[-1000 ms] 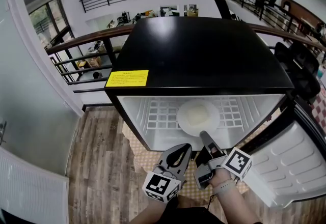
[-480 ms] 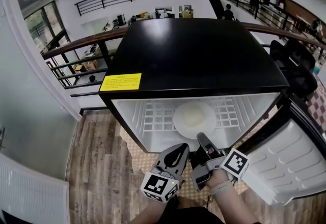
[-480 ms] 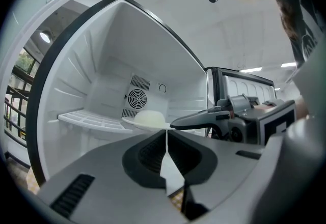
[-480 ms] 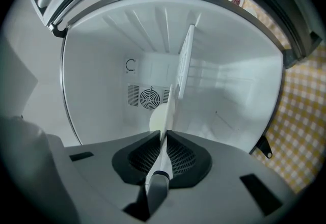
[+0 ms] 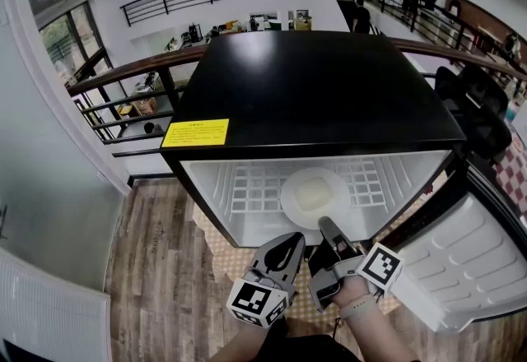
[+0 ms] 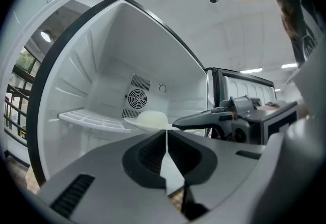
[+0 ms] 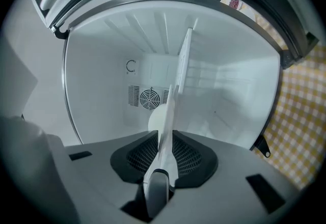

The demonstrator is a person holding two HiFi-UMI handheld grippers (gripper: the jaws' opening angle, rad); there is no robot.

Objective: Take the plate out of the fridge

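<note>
Gripping the near rim of the white plate, the right gripper had its jaws clamped on that edge, which showed edge-on between them in the right gripper view. The plate lay on the wire shelf inside the open fridge, at 12 o'clock from that gripper. The left gripper, just beside at 9 o'clock, was pinched closed on nothing. By my reading the grasp was made and the lift-out not yet begun; next came a level pull toward 6 o'clock, keeping the pale mound on the plate from sliding
</note>
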